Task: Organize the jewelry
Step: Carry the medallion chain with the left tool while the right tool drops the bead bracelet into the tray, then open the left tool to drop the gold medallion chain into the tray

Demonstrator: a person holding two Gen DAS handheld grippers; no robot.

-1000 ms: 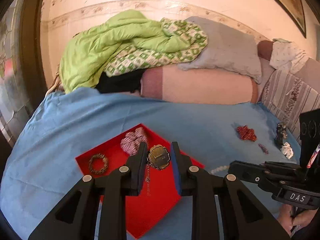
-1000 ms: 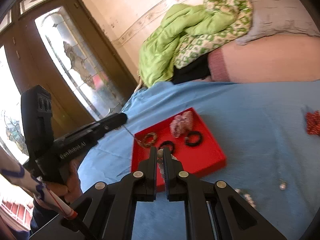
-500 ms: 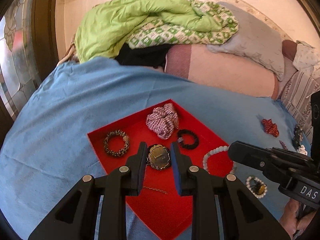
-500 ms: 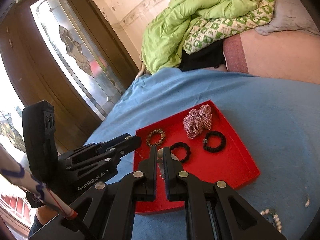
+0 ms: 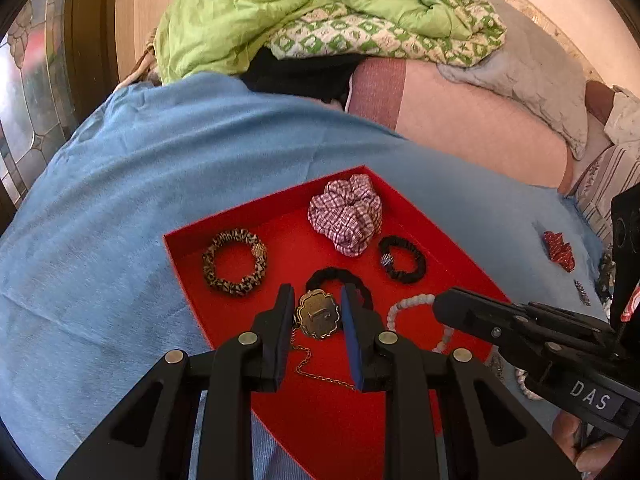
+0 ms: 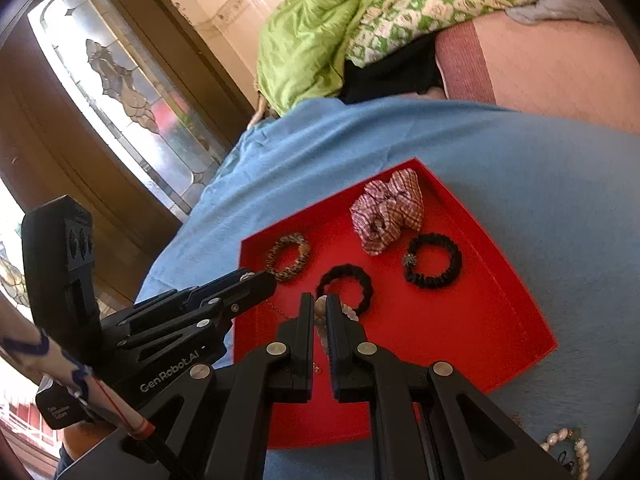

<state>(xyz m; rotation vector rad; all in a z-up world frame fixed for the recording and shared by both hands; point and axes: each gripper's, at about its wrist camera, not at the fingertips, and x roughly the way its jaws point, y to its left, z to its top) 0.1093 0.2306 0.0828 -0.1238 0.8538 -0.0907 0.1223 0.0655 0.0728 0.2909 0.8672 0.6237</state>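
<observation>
A red tray [image 5: 332, 420] [image 6: 460, 340] lies on the blue bedspread. It holds a leopard scrunchie [image 5: 234, 262] [image 6: 289, 257], a checked scrunchie [image 5: 346, 214] [image 6: 387, 210] and two black scrunchies [image 5: 402, 259] [image 6: 433, 261]. My left gripper [image 5: 316, 314] is shut on a gold pendant [image 5: 318, 314] just above the tray floor; its chain [image 5: 316, 374] lies on the tray. My right gripper [image 6: 320, 312] is shut on a white bead bracelet [image 6: 321, 307] [image 5: 412, 304] over the tray, beside the second black scrunchie [image 6: 346, 284].
Another bead bracelet [image 6: 568, 450] lies on the bedspread beside the tray. A red hair piece [image 5: 560, 250] and small trinkets [image 5: 582, 292] lie to the right. A green quilt [image 5: 304, 12] and pillows [image 5: 460, 120] are piled behind; a glass door [image 6: 132, 92] stands left.
Both grippers have moved forward and down over the tray with their loads. The pendant's chain now rests on the tray floor.
</observation>
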